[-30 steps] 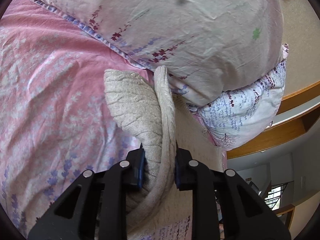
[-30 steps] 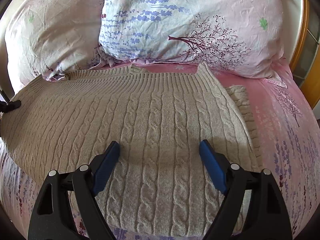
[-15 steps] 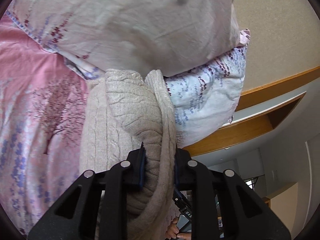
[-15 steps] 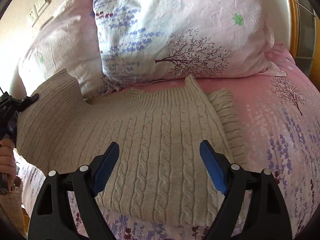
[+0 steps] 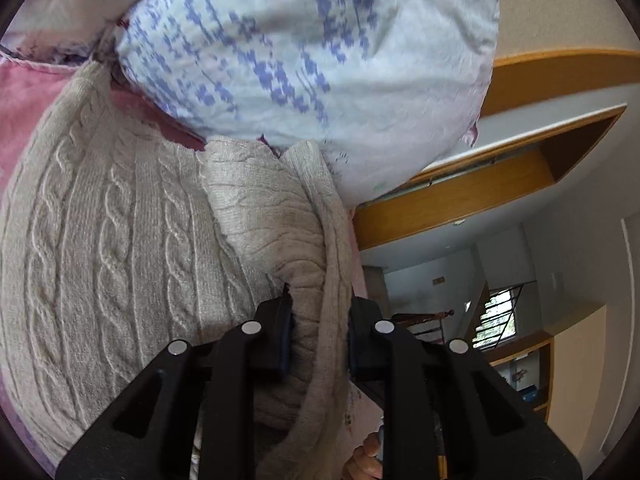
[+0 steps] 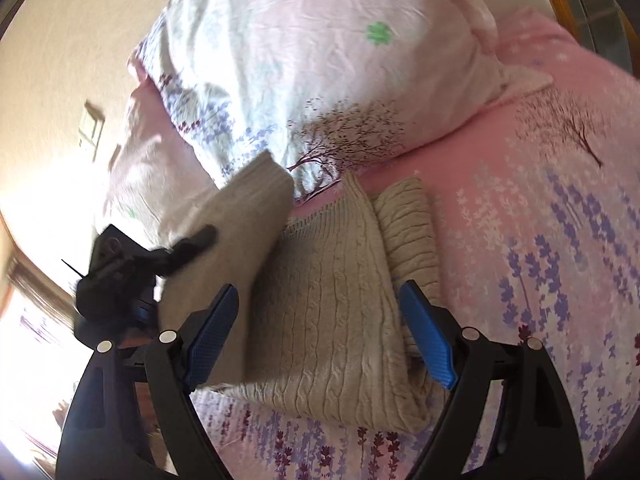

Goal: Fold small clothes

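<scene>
Beige cable-knit sweater (image 5: 120, 264) mid-fold on the pink bedsheet (image 6: 560, 208).

Left wrist view: the left gripper (image 5: 318, 332) is clamped on a bunched edge of the knit at 6 o'clock, the body spreading toward 9, a floral pillow (image 5: 320, 60) at 12. Right wrist view: the right gripper (image 6: 320, 336) hangs spread wide over the sweater, gripping nothing; the lifted flap sits at 10 o'clock, a tucked sleeve (image 6: 408, 240) at 2. I judge one side folded, this flap unlaid, further folds left.
</scene>
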Demonstrator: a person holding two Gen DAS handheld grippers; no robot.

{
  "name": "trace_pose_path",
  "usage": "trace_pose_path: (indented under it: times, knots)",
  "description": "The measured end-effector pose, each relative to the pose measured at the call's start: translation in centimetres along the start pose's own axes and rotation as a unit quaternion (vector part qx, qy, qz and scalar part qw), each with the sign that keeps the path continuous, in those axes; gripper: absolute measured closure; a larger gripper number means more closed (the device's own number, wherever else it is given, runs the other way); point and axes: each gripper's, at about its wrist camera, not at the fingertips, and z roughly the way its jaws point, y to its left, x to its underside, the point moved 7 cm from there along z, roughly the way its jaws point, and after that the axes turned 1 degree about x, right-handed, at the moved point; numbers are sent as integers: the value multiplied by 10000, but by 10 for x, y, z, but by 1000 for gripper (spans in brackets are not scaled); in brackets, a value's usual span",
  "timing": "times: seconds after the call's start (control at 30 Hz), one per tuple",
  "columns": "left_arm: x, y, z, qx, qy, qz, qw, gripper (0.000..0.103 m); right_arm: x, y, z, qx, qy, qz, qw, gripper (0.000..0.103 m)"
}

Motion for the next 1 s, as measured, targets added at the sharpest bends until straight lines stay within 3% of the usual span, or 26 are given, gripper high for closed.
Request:
trace_pose_path:
  times: [0.1,0.23,0.33,0.4,0.47,0.57,0.67,0.77,0.9,0.97,1.0]
  knots:
    - [12,4,29,-326,393,-20,9987,74,0,-14,3,-301,141,473,9983,19]
    - [18,-19,23,434,568,26,9974,59,2,-25,8,-540,319,858,9943,19]
    - [13,-32,-9,489,312,347,9977,50,2,-30,9,-670,358,1012,9920,19]
    - [9,-28,-36,212,42,546,9983,50,2,-33,10,-690,397,1042,9914,19]
    - [3,-16,-56,-320,-126,718,9968,50,0,-34,11,-578,373,1004,9926,19]
    - [3,10,-83,-1063,-282,949,9894,50,-7,-27,10,-449,222,793,9956,28]
    - [4,47,-109,-1343,-232,799,9874,50,-13,-17,15,-418,264,645,9967,28]
    - [7,70,-109,-1499,-145,596,9868,50,-13,-15,32,-72,459,476,9978,30]
    - [11,78,-97,-1606,-21,637,9850,48,-13,-15,51,287,576,274,9976,42]
    - [14,81,-96,-1564,31,625,9857,47,-10,-12,59,502,622,30,9968,71]
    - [15,81,-95,-1556,33,602,9860,47,-9,-9,61,625,600,-150,9961,77]
